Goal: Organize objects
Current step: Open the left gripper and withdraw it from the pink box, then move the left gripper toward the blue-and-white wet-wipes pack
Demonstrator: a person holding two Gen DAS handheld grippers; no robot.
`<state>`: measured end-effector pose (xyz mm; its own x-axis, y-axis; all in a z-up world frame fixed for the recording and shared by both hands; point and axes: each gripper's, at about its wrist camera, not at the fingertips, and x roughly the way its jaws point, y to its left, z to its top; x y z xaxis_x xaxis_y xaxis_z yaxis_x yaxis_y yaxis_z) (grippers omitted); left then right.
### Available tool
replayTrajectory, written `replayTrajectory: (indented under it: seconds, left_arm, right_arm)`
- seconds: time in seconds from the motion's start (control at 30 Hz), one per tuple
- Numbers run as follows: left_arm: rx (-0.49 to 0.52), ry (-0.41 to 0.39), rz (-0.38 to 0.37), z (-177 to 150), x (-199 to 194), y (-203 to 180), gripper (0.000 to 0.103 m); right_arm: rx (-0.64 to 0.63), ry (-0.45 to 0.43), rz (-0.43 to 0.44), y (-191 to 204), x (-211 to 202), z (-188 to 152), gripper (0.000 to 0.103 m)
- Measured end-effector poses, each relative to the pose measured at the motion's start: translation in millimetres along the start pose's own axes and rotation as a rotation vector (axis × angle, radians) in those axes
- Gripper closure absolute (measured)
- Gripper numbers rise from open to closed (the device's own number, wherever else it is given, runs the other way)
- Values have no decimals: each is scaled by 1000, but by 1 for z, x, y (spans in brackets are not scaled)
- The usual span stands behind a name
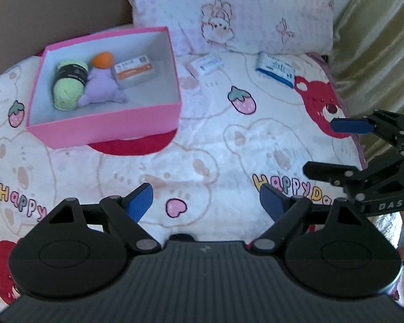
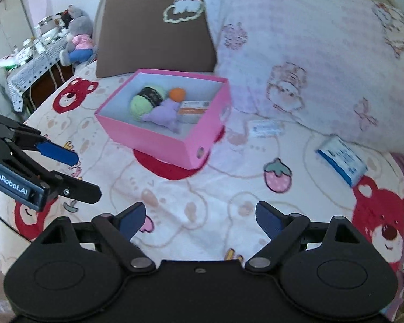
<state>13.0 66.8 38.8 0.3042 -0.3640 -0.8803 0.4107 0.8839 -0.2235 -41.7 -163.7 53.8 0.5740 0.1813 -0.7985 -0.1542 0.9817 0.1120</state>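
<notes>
Bed with a cartoon bear blanket (image 1: pixel 202 140) as work surface. Pink box (image 1: pixel 105 123) sits at about 10 o'clock in the left wrist view, open-topped, already holding a green yarn ball (image 1: pixel 67 88), a purple plush toy (image 1: pixel 102 86) with an orange ball (image 1: pixel 103 59) just behind it, and an orange-striped carton (image 1: pixel 134 70). Two items lie loose on the blanket near the pink pillow (image 1: pixel 229 10): a small white carton (image 1: pixel 205 64) at 12 o'clock, just beside the box's right wall, and a blue-and-white carton (image 1: pixel 276 68) at 1 o'clock, well apart from the box. Left hand-held gripper (image 1: pixel 206 202): jaws spread, nothing between them. Right hand-held gripper (image 2: pixel 199 219): jaws spread wide, likewise empty, hovering above the blanket; the blue-and-white carton (image 2: pixel 342 161) lies at 2 o'clock in its view, the white carton (image 2: pixel 265 127) at 1 o'clock. Judgement: both cartons look light, thin-walled cardboard, stiff enough to pinch but crushable under hard squeeze. Take hold across the short width, pads on the two long side faces. Soft blanket will give underneath, so press down slightly before closing.
</notes>
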Motion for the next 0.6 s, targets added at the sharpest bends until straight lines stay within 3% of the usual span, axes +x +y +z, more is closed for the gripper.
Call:
replayTrajectory:
  seconds: [0.23, 0.6]
  left_arm:
    - [28, 5, -14, 16, 23, -26, 17]
    - [128, -79, -24, 65, 45, -75, 17]
  right_arm:
    - [44, -93, -13, -40, -10, -18, 12]
    - [67, -291, -109, -99, -13, -33, 12]
